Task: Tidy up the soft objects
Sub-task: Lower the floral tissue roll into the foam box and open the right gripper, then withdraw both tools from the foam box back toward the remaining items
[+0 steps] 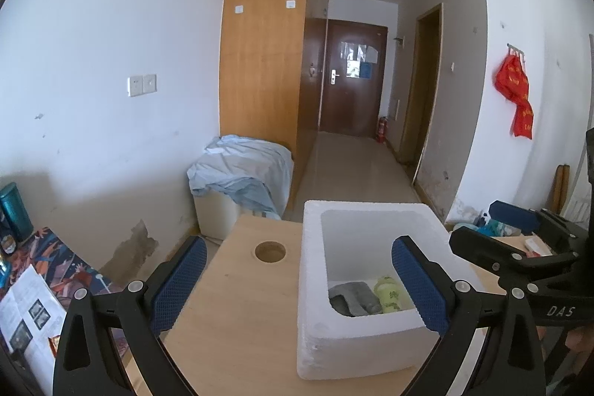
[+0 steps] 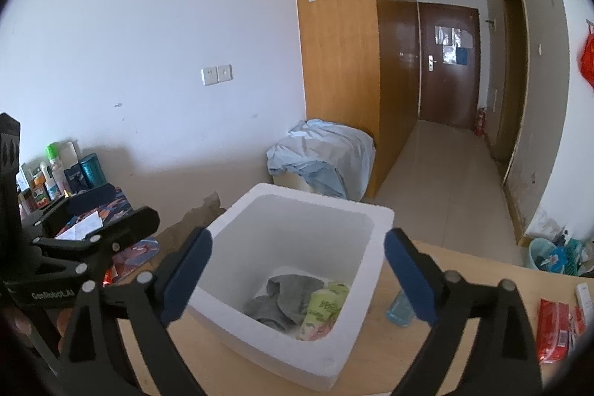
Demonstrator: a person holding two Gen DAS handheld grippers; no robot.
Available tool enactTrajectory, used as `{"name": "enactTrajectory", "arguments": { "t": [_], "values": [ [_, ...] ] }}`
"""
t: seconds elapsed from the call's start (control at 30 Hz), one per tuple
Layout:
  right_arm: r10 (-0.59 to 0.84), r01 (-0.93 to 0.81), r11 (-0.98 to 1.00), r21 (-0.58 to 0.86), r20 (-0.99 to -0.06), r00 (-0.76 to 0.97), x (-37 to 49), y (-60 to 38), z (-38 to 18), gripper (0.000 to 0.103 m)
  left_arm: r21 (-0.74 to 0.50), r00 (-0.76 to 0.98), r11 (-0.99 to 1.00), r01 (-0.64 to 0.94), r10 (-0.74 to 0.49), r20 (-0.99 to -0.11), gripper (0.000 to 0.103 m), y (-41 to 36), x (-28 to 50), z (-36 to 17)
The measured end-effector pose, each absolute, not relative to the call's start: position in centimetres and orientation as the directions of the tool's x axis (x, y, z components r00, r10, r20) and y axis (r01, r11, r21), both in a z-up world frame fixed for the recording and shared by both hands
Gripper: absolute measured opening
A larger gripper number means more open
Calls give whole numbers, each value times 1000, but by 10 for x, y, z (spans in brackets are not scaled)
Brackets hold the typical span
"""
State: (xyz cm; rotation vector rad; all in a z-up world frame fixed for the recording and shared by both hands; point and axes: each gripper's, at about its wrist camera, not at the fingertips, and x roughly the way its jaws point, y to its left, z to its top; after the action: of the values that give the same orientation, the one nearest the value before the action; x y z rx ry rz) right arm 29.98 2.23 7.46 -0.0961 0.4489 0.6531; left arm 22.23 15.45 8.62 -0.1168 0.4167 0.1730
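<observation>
— Where were the soft things?

— Down in the bottom of the white foam box (image 2: 297,288) on the tabletop (image 1: 230,314): a crumpled grey cloth (image 2: 284,299), and touching it a yellow-green printed piece (image 2: 325,307).

— And the grippers?

— Left gripper (image 1: 297,288) spread wide, jaws holding nothing, one blue pad over bare wood, the other across the box's near wall. Right gripper (image 2: 297,273) likewise spread wide and empty, above the box opening.

— Handling?

— Judged light and limp, both pieces; likely to sag and trail from a pinch. Best taken at a raised fold near the middle, not at a loose edge. Printed piece possibly a slick wrapper, could not tell. Foam box looked light and easily dented; apt to slide or tip if nudged, so better steadied by a wall.

— Anything left outside?

— Red packet (image 2: 555,329) at the right edge, blue thing (image 2: 399,310) just beside the box. Softness of either not clear.
</observation>
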Motion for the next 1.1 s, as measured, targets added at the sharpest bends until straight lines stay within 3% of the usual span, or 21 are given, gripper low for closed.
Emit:
{"name": "enactTrajectory", "arguments": {
  "t": [0.1, 0.17, 1.1],
  "values": [
    [564, -602, 796, 55, -425, 708, 296, 18, 76, 97, -82, 902, 979, -187, 138, -410, 100, 155, 221, 87],
    [563, -597, 800, 61, -418, 712, 294, 14, 78, 103, -84, 903, 980, -182, 133, -408, 100, 153, 218, 88],
    [412, -409, 909, 75, -298, 861, 193, -111, 110, 103, -59, 933, 997, 57, -74, -353, 101, 38, 153, 123]
  ]
}}
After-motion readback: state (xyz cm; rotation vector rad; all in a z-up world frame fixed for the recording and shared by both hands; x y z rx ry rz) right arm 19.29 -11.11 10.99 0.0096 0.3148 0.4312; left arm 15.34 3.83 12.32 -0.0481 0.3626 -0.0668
